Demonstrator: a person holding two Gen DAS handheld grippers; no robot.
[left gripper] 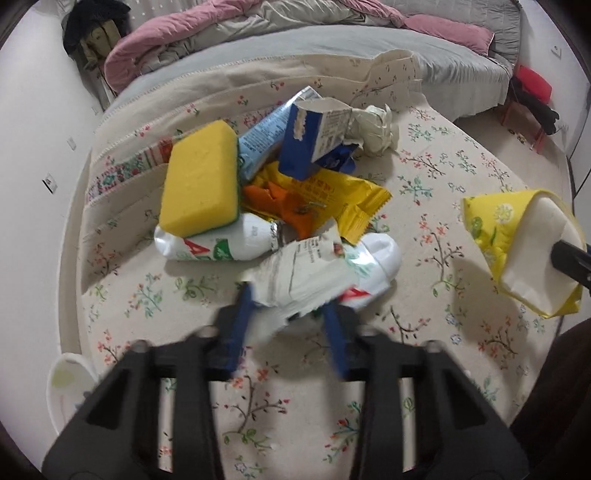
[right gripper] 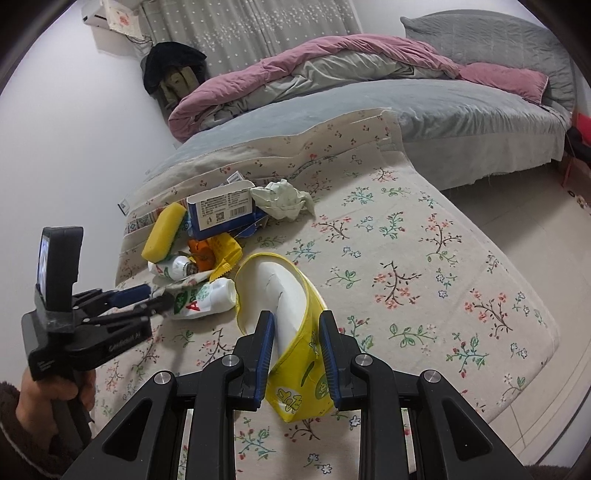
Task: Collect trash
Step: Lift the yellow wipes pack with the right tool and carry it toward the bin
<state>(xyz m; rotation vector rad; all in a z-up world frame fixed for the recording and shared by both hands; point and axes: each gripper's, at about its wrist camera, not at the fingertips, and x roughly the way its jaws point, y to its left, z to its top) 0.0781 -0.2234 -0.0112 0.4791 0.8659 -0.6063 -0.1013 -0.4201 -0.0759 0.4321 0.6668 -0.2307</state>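
Left hand-held gripper (left gripper: pixel 288 317): angled down at the trash pile, blue pads pinching a torn white wrapper (left gripper: pixel 303 273) at the pile's 6 o'clock edge; a bare hand (right gripper: pixel 55 391) grips its handle.

Right hand-held gripper (right gripper: pixel 297 354): angled down, clenched on a yellow tissue pack (right gripper: pixel 295 369) with white tissue showing at its open top.

Pile: yellow sponge (left gripper: pixel 201 179) at 10 o'clock, blue box (left gripper: pixel 314 138) at 12, crumpled paper (left gripper: pixel 376 129) at 1, yellow wrapper (left gripper: pixel 354 199) and orange scrap (left gripper: pixel 291 206) at centre, white bottle (left gripper: pixel 221 243) at 8.

Surface: floral cloth (left gripper: pixel 424 184) spread over a bed.

Room: grey bed (right gripper: pixel 461 107), pink quilt (right gripper: pixel 332 51), curtain (right gripper: pixel 258 29), pale floor (right gripper: pixel 535 229).

Open room: bare cloth from 2 to 5 o'clock of the pile; the cloth's edge drops to the floor beyond.
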